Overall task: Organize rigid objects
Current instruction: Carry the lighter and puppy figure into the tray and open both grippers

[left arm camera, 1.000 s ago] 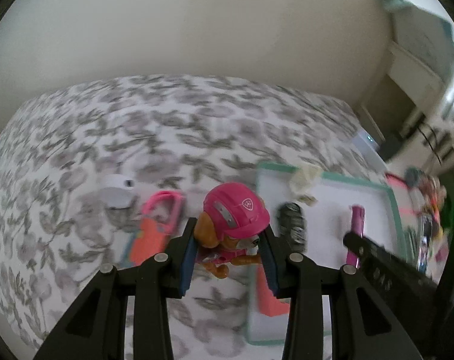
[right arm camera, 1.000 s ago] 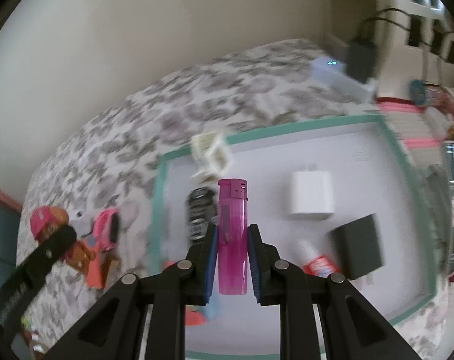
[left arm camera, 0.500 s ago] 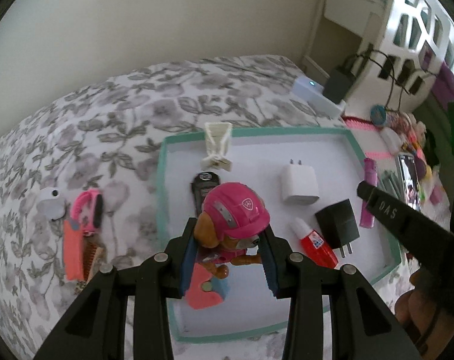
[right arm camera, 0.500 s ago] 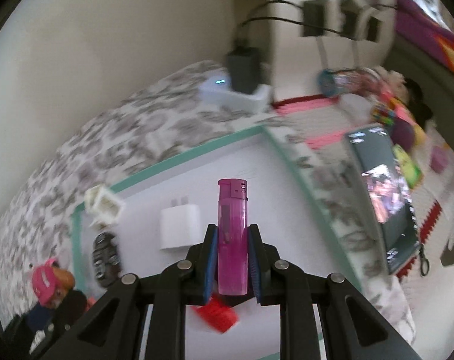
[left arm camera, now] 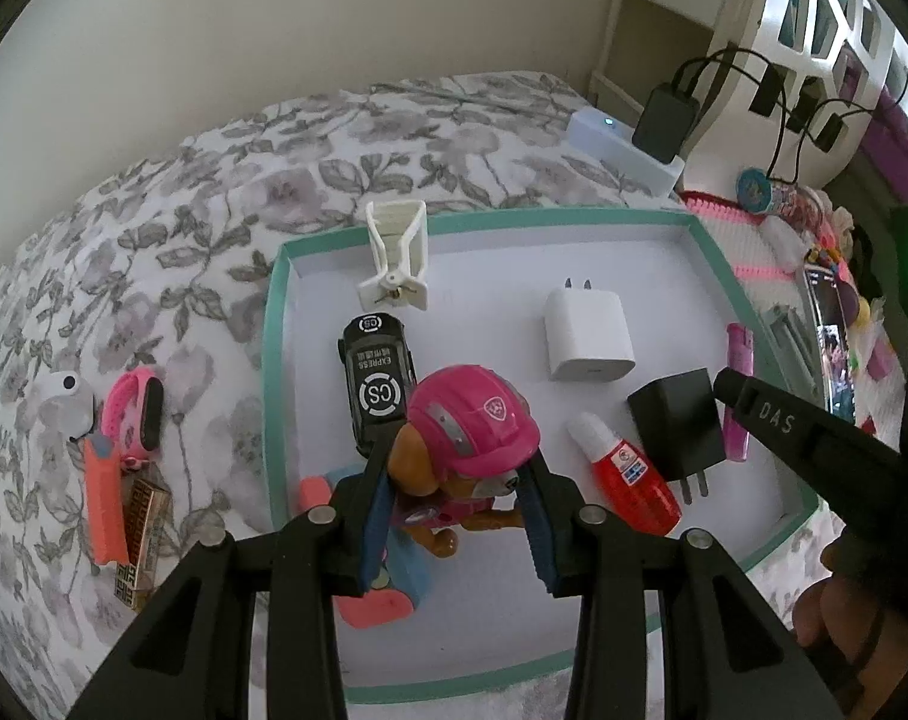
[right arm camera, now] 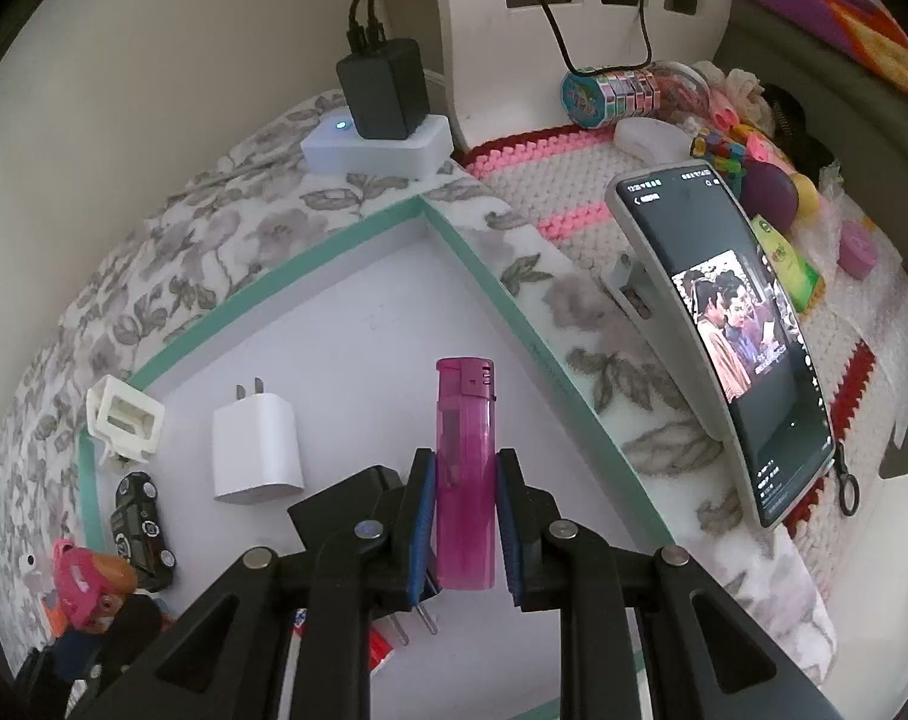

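Left claw [left arm camera: 457, 501]: you've got it clamped on the toy pup figure [left arm camera: 469, 450], blue pads pressing both sides of its body, pink helmet poking out above the fingers.
Pup's place: it hangs over the near-left part of the teal-rimmed tray [left arm camera: 274, 324], just beside the black toy car [left arm camera: 375, 381] and above a pink-and-blue piece lying on the tray floor.
Right claw [right arm camera: 465, 531]: closed tight on the pink lighter [right arm camera: 465, 468], which stands up between the pads, cap end pointing away from you.
Lighter's place: over the tray's right side, close to its right rim, with the white charger [right arm camera: 256, 456] to its left.
Tray floor: white clip [left arm camera: 394, 261] at the far-left corner, black charger [left arm camera: 679, 423] and red tube [left arm camera: 625, 480] nearer the right edge.
Off the tray: pink band [left arm camera: 136, 411] and orange comb [left arm camera: 103, 498] lie on the floral bedspread [left arm camera: 184, 240], left of the rim.
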